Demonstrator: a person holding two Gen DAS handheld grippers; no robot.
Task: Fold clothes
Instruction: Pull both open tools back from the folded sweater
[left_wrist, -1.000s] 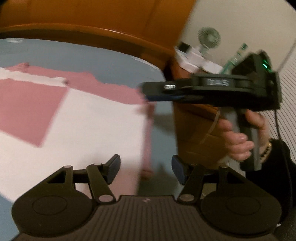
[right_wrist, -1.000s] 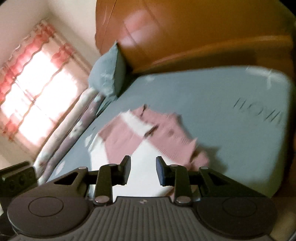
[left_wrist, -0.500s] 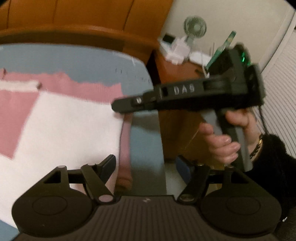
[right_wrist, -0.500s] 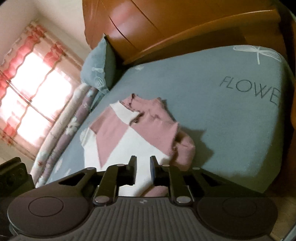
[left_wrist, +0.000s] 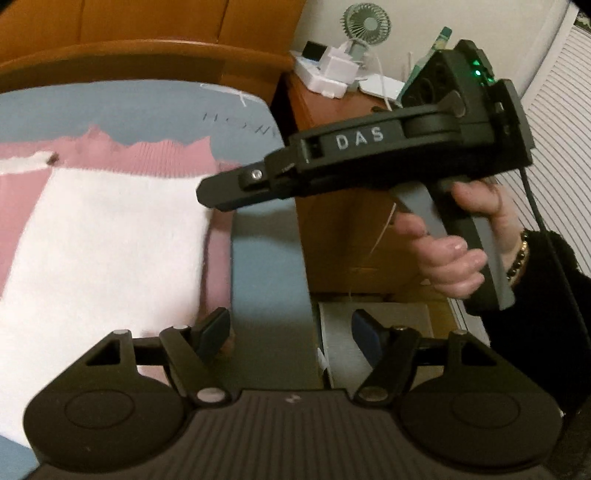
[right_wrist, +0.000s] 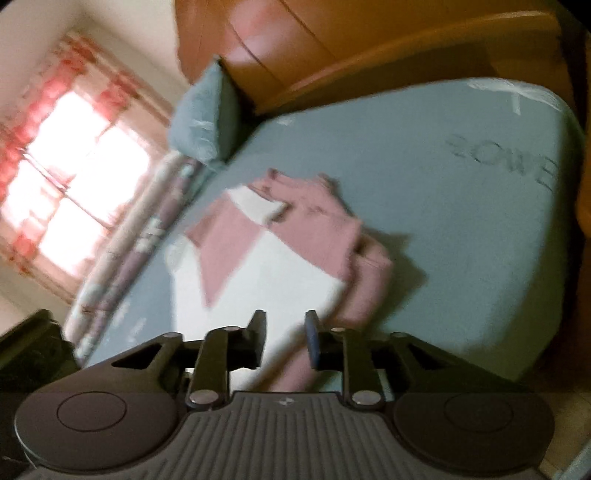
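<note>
We see the pink and white sweater (right_wrist: 280, 254) lying on the blue bed (right_wrist: 461, 240). Our left hand-held gripper (left_wrist: 291, 332) is spread wide at the bed's edge, nothing between. Our right hand-held gripper (right_wrist: 284, 334) is opening, narrow gap, over the sweater's near edge, pinching nothing.

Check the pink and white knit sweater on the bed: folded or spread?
Partly folded. The pink and white knit sweater lies flat on the grey-blue bedsheet, its pink sleeve doubled along the right edge.
</note>
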